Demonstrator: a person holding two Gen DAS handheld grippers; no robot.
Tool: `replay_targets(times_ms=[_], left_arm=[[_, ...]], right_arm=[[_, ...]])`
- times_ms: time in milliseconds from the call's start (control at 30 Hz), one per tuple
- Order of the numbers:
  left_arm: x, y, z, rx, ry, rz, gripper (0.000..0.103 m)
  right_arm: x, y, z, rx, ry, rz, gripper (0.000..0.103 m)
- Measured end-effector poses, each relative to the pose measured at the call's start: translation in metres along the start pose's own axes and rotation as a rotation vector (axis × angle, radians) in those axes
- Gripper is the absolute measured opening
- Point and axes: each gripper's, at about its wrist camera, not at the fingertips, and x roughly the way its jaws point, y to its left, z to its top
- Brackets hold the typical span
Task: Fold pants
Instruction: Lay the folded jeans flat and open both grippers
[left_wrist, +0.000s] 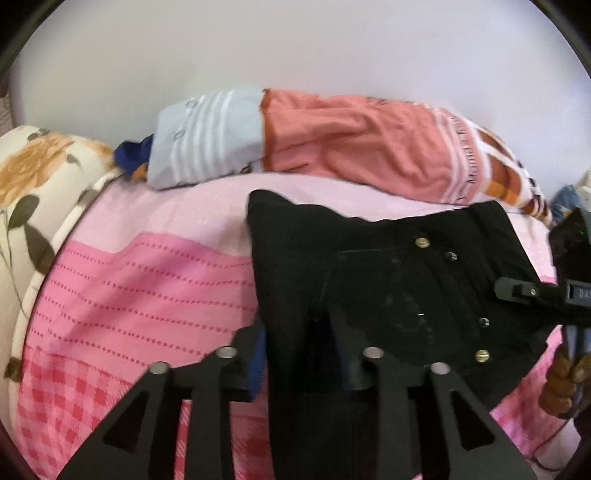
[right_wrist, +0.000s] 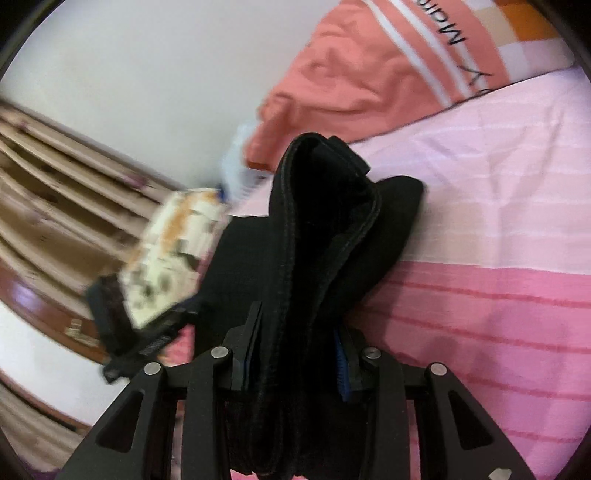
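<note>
Black pants (left_wrist: 369, 251) lie on the pink bedspread (left_wrist: 147, 288), waistband end spread flat with metal buttons showing. In the left wrist view my left gripper (left_wrist: 295, 332) stands open at the near edge of the pants; black cloth lies across the gap and the left blue pad (left_wrist: 258, 354) shows bare beside it. My right gripper (right_wrist: 301, 325) is shut on a thick folded bunch of the black pants (right_wrist: 325, 206), which fills the space between its fingers. The right gripper (left_wrist: 509, 291) also shows at the pants' right edge, with a hand (left_wrist: 561, 380) below it.
A long salmon and pale-blue striped pillow (left_wrist: 332, 140) lies along the wall (left_wrist: 295, 44) behind the pants. A floral cushion (left_wrist: 37, 177) sits at the left end of the bed. In the right wrist view a brown slatted surface (right_wrist: 55, 177) is beyond the bed, blurred.
</note>
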Motion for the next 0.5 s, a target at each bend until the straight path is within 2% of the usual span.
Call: replay_targets(times_ms=[33,67,133,167,233,300,367,400,433,500], left_arm=[[0.002,0.003,-0.002,-0.004,-0.006,0.044,0.051],[0.003,0.004,-0.003,0.000,-0.014,0.089,0.056],[0.004,0.007,-0.007,0.010,-0.030,0.236,0.078],[0.001,0.009,-0.008,0.013,-0.043,0.276,0.079],[-0.010,0.010,-0.012,0.009,-0.073,0.336,0.081],[-0.021,0.010,-0.014,-0.008,-0.090,0.321,0.085],[-0.035,0.005,-0.016,-0.019,-0.125,0.309,0.088],[-0.042,0.001,-0.017,-0.019,-0.145,0.317,0.092],[-0.050,-0.005,-0.018,-0.017,-0.161,0.327,0.096],[-0.065,-0.017,-0.019,-0.010,-0.196,0.313,0.097]], right_arm=[[0.000,-0.001,-0.002,-0.005,-0.002,-0.051,0.041],[-0.001,0.000,-0.004,-0.015,-0.010,-0.079,0.043],[-0.009,0.009,-0.010,-0.065,-0.061,-0.202,0.053],[-0.018,0.017,-0.014,-0.094,-0.111,-0.268,0.053],[-0.037,0.031,-0.020,-0.118,-0.207,-0.272,0.053],[-0.056,0.056,-0.028,-0.188,-0.279,-0.246,0.054],[-0.060,0.087,-0.038,-0.288,-0.303,-0.262,0.069],[-0.060,0.099,-0.044,-0.323,-0.313,-0.276,0.080],[-0.060,0.107,-0.049,-0.344,-0.319,-0.281,0.086],[-0.056,0.123,-0.061,-0.372,-0.318,-0.290,0.086]])
